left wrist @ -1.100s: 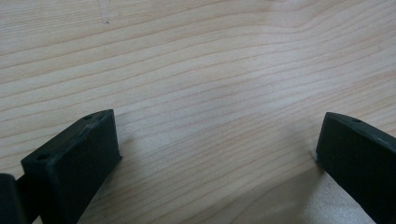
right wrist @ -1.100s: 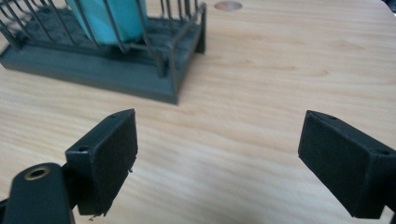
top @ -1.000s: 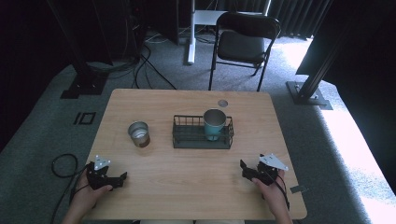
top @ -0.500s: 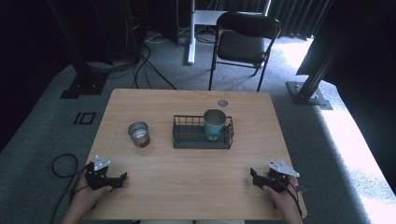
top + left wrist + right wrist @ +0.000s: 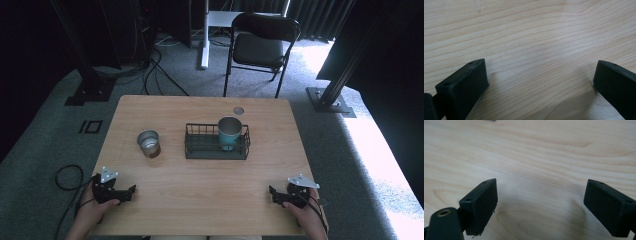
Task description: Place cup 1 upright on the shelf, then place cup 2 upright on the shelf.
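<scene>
**Grippers parked at the near edge**

Jaws stand wide apart on both the left gripper (image 5: 131,190) and right gripper (image 5: 273,192), holding nothing. The teal cup (image 5: 229,132) stands in the wire basket (image 5: 195,149), the metal cup (image 5: 148,143) just left; reaching forward likely comes next.

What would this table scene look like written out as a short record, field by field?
Table: pale wooden table, seen from above
Wire basket: black wire basket near the middle of the table
Teal cup: teal cup standing upright in the basket's right end
Metal cup: metal cup standing on the table left of the basket, apart from it
Left gripper: left gripper at the near left edge, jaws apart, holding nothing
Right gripper: right gripper at the near right edge, jaws apart, holding nothing
Behind the table: black folding chair on grey carpet
</scene>
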